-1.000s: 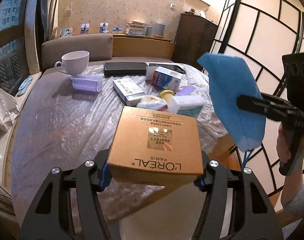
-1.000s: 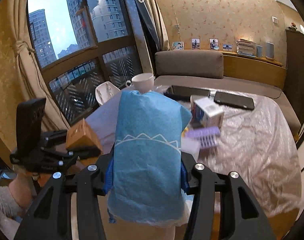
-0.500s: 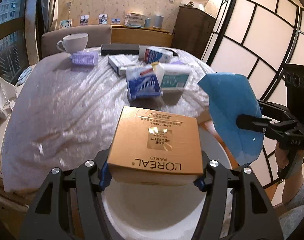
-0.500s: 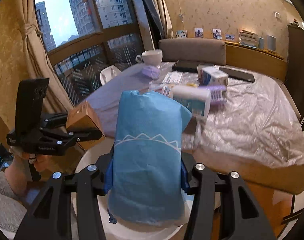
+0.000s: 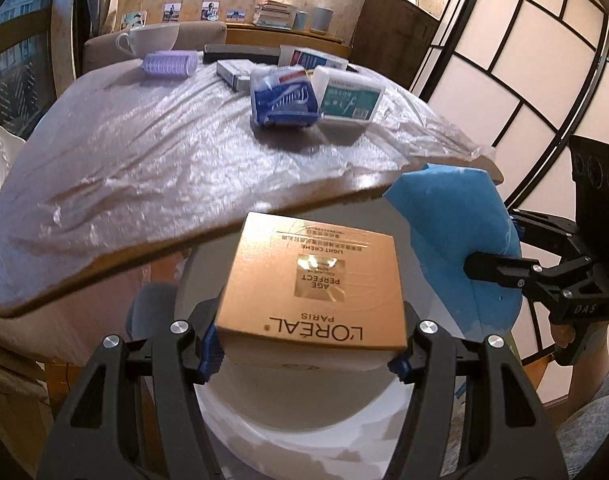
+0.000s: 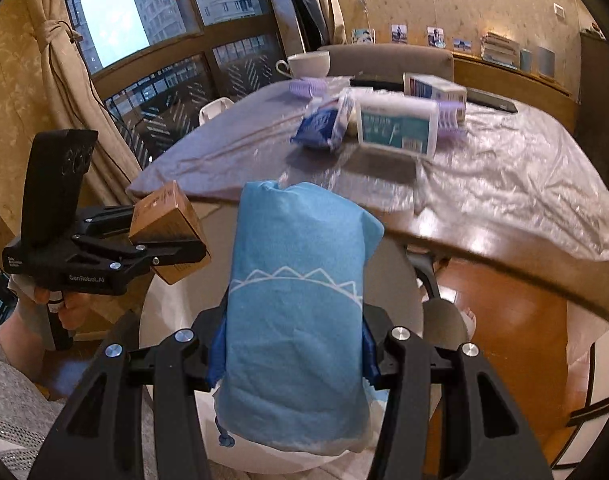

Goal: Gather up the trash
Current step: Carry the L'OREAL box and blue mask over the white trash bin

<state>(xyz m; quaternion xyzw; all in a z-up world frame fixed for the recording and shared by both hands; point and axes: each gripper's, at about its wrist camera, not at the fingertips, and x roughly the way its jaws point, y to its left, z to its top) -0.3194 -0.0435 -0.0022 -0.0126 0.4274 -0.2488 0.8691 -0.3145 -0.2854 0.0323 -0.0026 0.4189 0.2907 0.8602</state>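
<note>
My left gripper [image 5: 304, 350] is shut on a tan L'Oreal box [image 5: 312, 284] and holds it over a round white bin [image 5: 296, 432] below the table edge. My right gripper [image 6: 292, 340] is shut on a blue packet [image 6: 296, 312], also over the bin's rim [image 6: 400, 280]. The blue packet shows at the right in the left wrist view [image 5: 460, 240]. The box and left gripper show at the left in the right wrist view [image 6: 168, 232].
The table [image 5: 116, 152] has a crinkled plastic cover. On it lie a blue pack [image 5: 284, 100], a white and teal box [image 5: 350, 98], a purple roller [image 5: 169, 65], a white cup [image 5: 150, 39] and further boxes. A folding screen [image 5: 536, 60] stands at the right.
Both grippers have moved down and back from above the table to below its edge, over the white bin. Each keeps its hold on its item.
</note>
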